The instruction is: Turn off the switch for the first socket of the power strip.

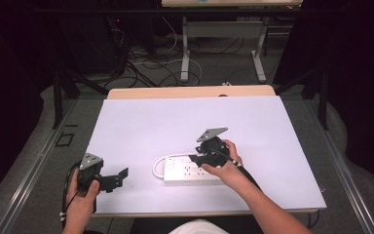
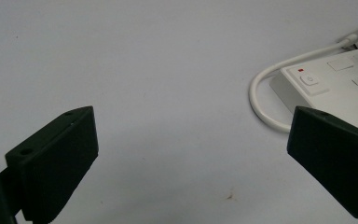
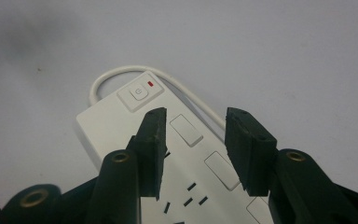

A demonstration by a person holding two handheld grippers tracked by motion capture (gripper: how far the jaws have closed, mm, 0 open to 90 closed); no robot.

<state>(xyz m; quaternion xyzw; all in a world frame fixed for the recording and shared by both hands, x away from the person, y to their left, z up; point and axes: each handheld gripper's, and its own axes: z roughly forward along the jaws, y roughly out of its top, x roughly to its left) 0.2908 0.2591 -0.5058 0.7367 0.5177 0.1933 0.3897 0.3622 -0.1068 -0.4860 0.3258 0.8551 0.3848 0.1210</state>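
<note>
A white power strip [image 1: 190,170] lies flat on the white table top [image 1: 175,126], near its front edge. Its cord [image 1: 157,167] loops out at the left end. The strip [image 3: 177,154] has a power button [image 3: 140,92] beside a small red light, then several sockets. My right gripper [image 3: 193,130] hovers just over the strip's top, jaws partly open, nothing between them; the high view shows this gripper [image 1: 196,158] held by the right hand. My left gripper [image 1: 122,176] sits open to the left of the strip [image 2: 335,84], jaws wide apart [image 2: 191,154] over bare table.
The white sheet covers a wooden table [image 1: 190,91] with room left, right and behind the strip. Beyond it the floor holds tangled cables [image 1: 146,63] and another table's legs [image 1: 185,48]. Dark frame posts [image 1: 57,92] stand at both sides.
</note>
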